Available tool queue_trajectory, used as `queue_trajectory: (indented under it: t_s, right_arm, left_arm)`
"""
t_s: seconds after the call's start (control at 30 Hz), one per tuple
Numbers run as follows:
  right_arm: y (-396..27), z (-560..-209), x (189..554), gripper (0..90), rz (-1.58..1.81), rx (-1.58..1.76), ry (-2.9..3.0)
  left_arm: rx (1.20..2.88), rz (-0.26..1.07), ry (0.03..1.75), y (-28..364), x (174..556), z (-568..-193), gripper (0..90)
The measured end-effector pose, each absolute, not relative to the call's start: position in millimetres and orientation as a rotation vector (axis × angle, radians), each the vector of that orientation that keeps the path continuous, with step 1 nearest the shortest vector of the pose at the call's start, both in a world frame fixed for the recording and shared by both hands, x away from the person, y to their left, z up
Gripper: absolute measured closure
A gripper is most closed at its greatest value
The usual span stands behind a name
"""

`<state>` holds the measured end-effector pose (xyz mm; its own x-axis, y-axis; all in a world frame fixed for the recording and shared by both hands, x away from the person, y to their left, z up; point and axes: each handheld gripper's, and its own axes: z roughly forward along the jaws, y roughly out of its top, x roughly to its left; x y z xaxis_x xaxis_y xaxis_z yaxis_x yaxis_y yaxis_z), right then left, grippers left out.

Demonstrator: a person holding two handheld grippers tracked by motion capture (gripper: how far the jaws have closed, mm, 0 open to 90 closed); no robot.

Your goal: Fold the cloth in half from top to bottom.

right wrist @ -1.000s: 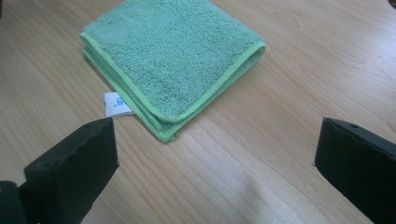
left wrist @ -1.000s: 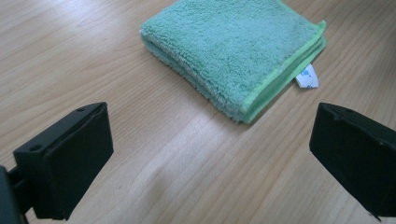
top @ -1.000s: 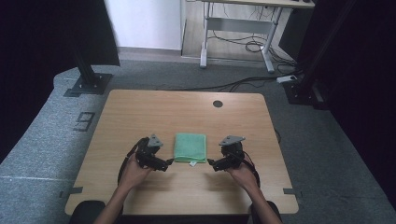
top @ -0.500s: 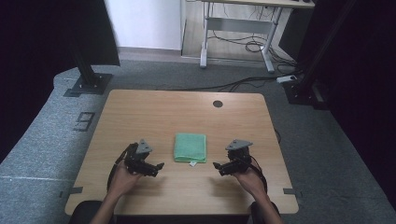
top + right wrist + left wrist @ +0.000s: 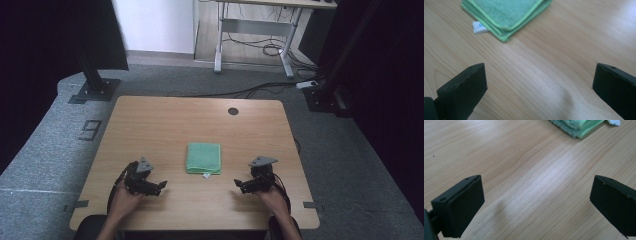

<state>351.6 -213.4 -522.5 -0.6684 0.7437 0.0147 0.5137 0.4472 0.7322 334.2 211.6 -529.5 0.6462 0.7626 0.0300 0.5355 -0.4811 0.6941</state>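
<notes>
Cloth (image 5: 204, 158), green and folded square, lies flat mid-table, between the two grippers and clear of both. Left gripper (image 5: 161, 185) rests at about 8 o'clock from it, jaws spread wide over bare wood, gripping nothing. Right gripper (image 5: 237, 183) sits at about 4 o'clock, jaws likewise wide apart and empty. A white tag (image 5: 479, 27) pokes from the cloth's near edge on the table (image 5: 165, 120).

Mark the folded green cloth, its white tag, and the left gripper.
folded green cloth (image 5: 203, 157), high view, middle of its top face.
white tag (image 5: 478, 27), right gripper view, its exposed end.
left gripper (image 5: 161, 186), high view, between its fingertips.
</notes>
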Motion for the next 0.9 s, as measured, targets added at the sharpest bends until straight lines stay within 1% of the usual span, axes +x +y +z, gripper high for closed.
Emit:
queue_trajectory:
  t_s: [0.5,0.9]
  right_arm:
    - [-222,-553,350,0.0,0.987,1.120,2.427]
    - [-220,-557,349,0.0,1.006,1.118,2.380]
  left_arm:
    - [2.235,0.397,1.022,208,335,-549,0.0]
    - [2.236,0.378,1.026,209,336,-549,0.0]
